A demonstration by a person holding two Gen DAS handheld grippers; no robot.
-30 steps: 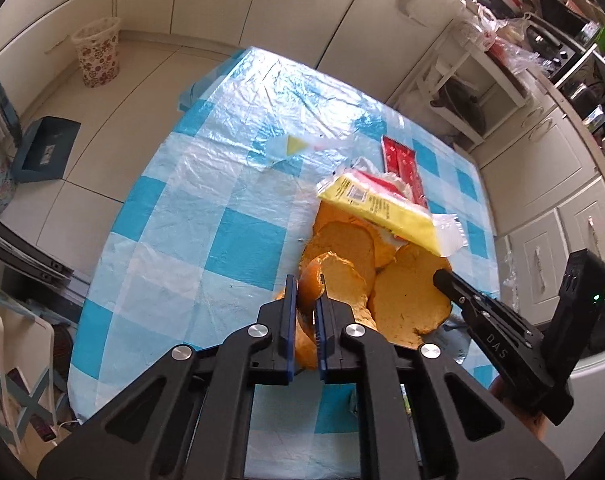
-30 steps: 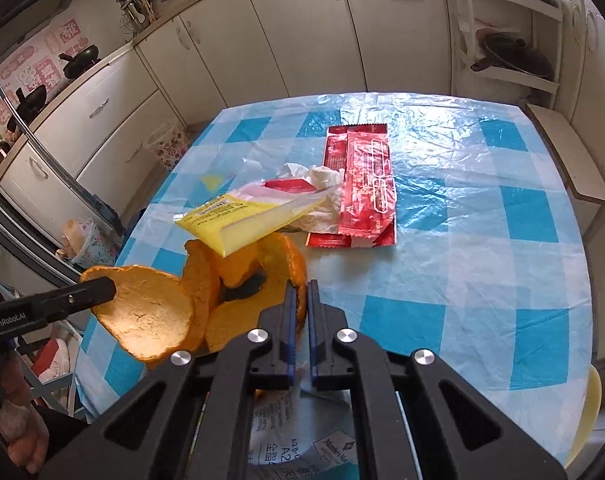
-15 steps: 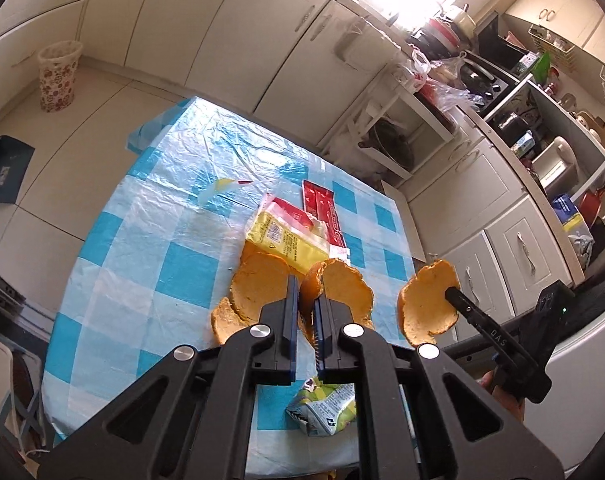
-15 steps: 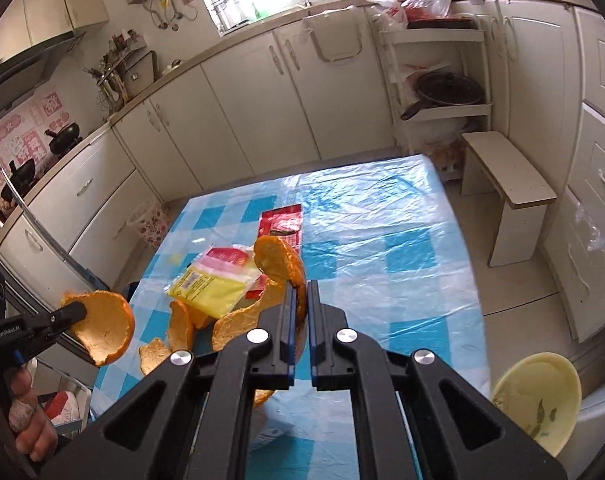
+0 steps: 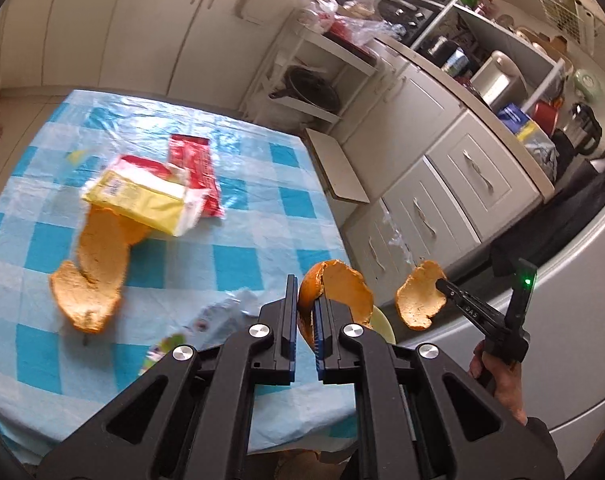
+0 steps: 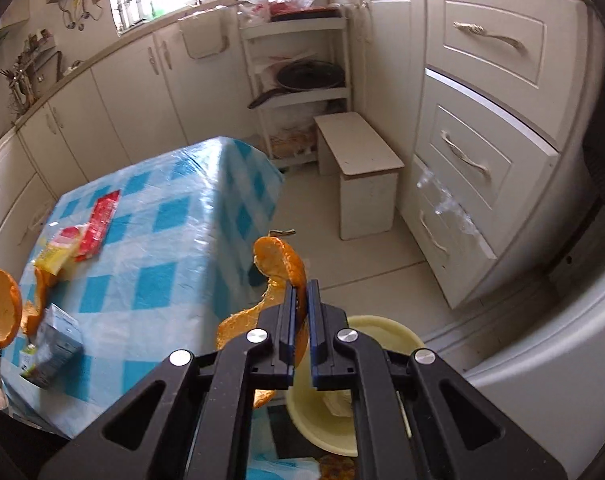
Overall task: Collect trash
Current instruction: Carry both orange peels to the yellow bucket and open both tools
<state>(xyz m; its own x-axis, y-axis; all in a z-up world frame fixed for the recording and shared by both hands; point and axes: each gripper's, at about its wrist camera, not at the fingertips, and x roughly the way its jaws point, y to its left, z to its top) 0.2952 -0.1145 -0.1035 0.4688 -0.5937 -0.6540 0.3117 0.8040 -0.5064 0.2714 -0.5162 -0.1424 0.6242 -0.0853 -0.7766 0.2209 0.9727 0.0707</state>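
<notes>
Right wrist view: the right gripper (image 6: 300, 304), jaws pinched nearly shut on a curl of orange peel (image 6: 280, 266), hangs past the near right corner of the checked table (image 6: 174, 248), with the pale yellow bin (image 6: 386, 330) directly below and a little to the right of its fingertips. The peel's long axis runs upward out of the jaws, its tail drooping left. In the left wrist view, the left gripper (image 5: 304, 306) is likewise clamped on a second cupped peel (image 5: 342, 288), and only a sliver of the bin's rim (image 5: 382, 320) shows beneath it. The right hand appears nearer the bin, so its drop likely comes first. More peel (image 5: 90, 276), a yellow wrapper (image 5: 142, 196), a red wrapper (image 5: 194, 168) and a crumpled carton (image 6: 50, 344) remain on the table to the left.
</notes>
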